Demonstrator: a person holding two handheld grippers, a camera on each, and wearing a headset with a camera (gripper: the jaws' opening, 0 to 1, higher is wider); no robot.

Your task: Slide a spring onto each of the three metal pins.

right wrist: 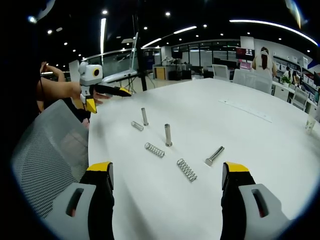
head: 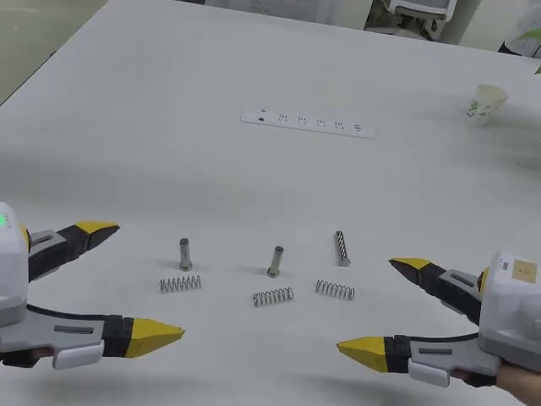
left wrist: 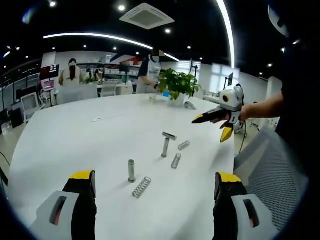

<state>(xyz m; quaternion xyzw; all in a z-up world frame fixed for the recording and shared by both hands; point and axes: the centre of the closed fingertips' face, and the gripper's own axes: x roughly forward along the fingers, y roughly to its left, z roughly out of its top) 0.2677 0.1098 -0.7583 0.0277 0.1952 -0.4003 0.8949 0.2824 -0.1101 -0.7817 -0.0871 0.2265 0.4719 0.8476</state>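
Three short silver metal pins sit in a row on the white tabletop [head: 254, 178], right in front of the person. The left-hand pin [head: 185, 253] stands upright. The middle pin [head: 275, 260] stands too, and the right-hand pin [head: 341, 248] lies flat on its side.

Three small coiled wire springs lie along the near side of that row, one by each pin. The left spring [head: 180, 284] is just in front of the left-hand pin. The middle spring [head: 273, 296] is just in front of the middle pin, and the right spring [head: 335, 290] is close to the fallen one. Every spring lies loose on the table, apart from its pin, and all three pins are bare.

Out to the sides, the left gripper [head: 148, 281], grey with black jaws and yellow tips, hovers off the left end of the row. Its jaws are spread wide with nothing between them. The right gripper [head: 364, 304] mirrors it off the right end, jaws just as wide and just as empty. Both stay near the row without touching anything.

Further back, a long white power strip [head: 308, 123] lies across the table. Away at the far right sits a white paper cup with a green print [head: 486, 103].
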